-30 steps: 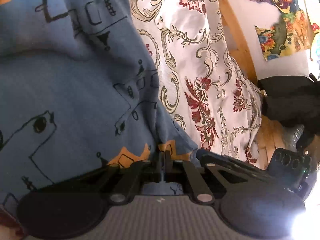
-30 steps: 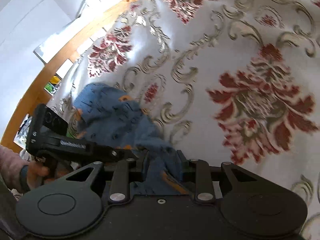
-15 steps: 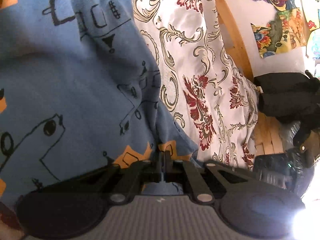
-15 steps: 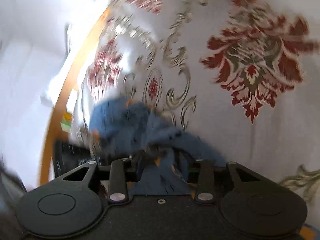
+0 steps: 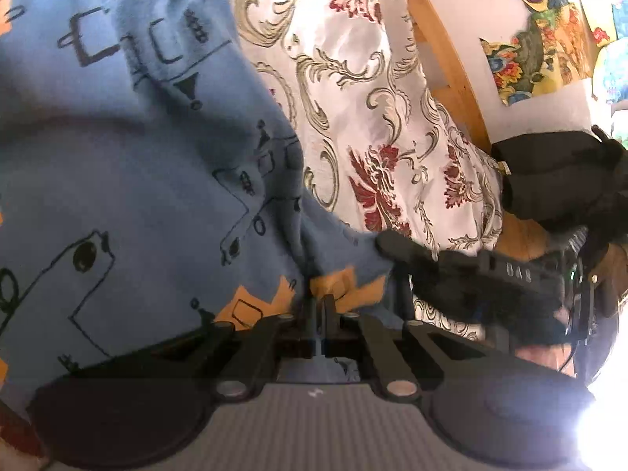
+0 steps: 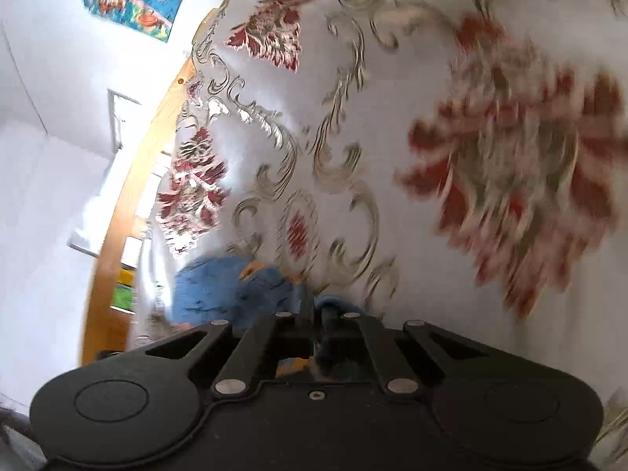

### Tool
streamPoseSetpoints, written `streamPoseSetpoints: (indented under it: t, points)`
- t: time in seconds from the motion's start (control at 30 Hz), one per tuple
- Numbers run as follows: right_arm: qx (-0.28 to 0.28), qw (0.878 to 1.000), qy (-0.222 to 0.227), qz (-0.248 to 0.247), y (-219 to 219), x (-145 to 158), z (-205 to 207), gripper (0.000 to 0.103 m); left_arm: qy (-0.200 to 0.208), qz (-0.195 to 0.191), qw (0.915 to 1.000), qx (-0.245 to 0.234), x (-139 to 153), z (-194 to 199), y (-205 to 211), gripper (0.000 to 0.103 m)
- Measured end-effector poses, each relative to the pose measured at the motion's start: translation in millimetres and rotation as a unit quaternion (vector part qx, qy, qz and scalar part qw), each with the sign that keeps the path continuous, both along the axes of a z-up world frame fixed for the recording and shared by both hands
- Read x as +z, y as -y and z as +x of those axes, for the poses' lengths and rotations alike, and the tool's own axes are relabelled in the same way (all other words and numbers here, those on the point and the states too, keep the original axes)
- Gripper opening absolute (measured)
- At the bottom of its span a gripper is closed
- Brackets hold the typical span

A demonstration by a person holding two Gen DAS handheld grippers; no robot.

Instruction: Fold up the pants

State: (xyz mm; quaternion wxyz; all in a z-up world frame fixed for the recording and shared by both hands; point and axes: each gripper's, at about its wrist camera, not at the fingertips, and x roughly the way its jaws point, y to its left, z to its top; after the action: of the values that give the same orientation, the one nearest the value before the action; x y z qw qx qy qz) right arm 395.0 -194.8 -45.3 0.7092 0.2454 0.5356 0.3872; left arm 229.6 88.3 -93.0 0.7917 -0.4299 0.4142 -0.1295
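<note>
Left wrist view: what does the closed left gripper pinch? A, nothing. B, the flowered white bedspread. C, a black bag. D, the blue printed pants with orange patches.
D: the left gripper is shut on the edge of the blue printed pants with orange patches.

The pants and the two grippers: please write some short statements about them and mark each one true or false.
1. The pants are blue with black drawings and orange patches. True.
2. The left gripper is open and holds nothing. False: it is shut on the pants.
3. The right gripper is shut on the pants. True.
4. The pants lie on a bare wooden floor. False: under them is a white bedspread with red flowers.
5. The right gripper shows in the left wrist view. True.
</note>
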Motion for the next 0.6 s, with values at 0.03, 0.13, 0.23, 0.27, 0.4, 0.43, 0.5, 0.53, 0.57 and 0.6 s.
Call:
streamPoseSetpoints:
  t: [0.03, 0.13, 0.23, 0.27, 0.4, 0.43, 0.5, 0.53, 0.57, 0.6]
  points:
    - [-0.004, 1.000, -0.001, 0.000, 1.2, -0.9, 7.6, 0.002, -0.002, 0.006, 1.0000, -0.002, -0.1, 0.8, 0.8, 0.002]
    - [-0.024, 0.999, -0.028, 0.002, 10.5, -12.8, 30.4, 0.002, -0.009, -0.004, 1.0000, 0.000, -3.2, 0.3, -1.7, 0.002]
    - [-0.012, 0.999, -0.050, 0.006, 13.1, -25.1, 46.2, 0.003, -0.005, 0.021, 0.9997, -0.005, -0.1, -1.9, -4.0, 0.002]
    - [-0.014, 0.998, -0.060, 0.012, 15.1, -28.2, 50.0, 0.003, -0.004, 0.035, 0.9994, -0.006, 0.8, -3.7, -5.8, 0.002]
    - [-0.004, 0.998, -0.062, 0.024, 24.2, -24.1, 52.5, 0.026, -0.005, 0.046, 0.9988, -0.013, 1.9, -10.6, -14.3, 0.003]
    - [0.004, 0.998, -0.055, 0.019, 22.8, -21.9, 48.6, 0.041, -0.004, 0.056, 0.9983, -0.017, 3.3, -12.1, -14.3, 0.003]
    - [0.025, 0.998, -0.055, 0.022, 16.8, -20.2, 38.8, 0.063, 0.000, 0.068, 0.9974, -0.023, 5.8, -13.9, -13.1, 0.003]
    - [0.032, 0.998, -0.055, 0.019, 14.4, -20.2, 34.9, 0.063, 0.000, 0.071, 0.9971, -0.025, 6.8, -14.1, -12.2, 0.003]
    - [0.038, 0.998, -0.047, 0.011, 10.5, -18.3, 30.7, 0.062, -0.001, 0.072, 0.9971, -0.026, 7.1, -13.8, -11.7, 0.003]
    - [0.040, 0.999, -0.034, 0.001, 6.0, -17.3, 28.5, 0.048, -0.002, 0.074, 0.9969, -0.027, 7.3, -13.7, -11.3, 0.003]
